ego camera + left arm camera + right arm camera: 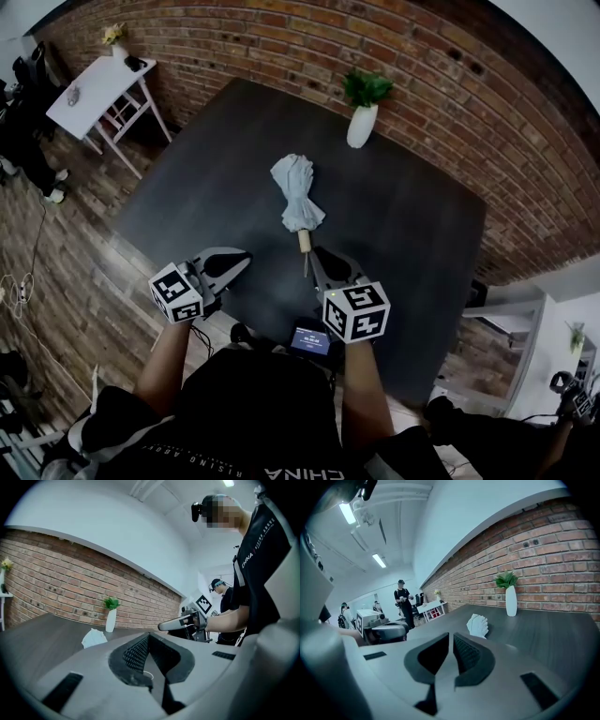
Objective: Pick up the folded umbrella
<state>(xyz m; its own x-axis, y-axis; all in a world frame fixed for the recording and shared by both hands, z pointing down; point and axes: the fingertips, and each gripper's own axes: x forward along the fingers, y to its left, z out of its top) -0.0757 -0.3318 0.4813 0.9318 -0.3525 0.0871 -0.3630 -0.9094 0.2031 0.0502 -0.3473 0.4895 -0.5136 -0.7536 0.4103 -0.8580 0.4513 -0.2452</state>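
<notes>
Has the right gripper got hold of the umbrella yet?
No: the right gripper is shut on nothing, and the umbrella lies ahead on the table.

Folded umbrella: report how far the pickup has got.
Done: nothing yet; the folded umbrella lies on the table, ungripped. In hand: the left claw and right claw, both shut and empty, flank its handle end. Left: open a claw, close it on the umbrella, lift.
</notes>
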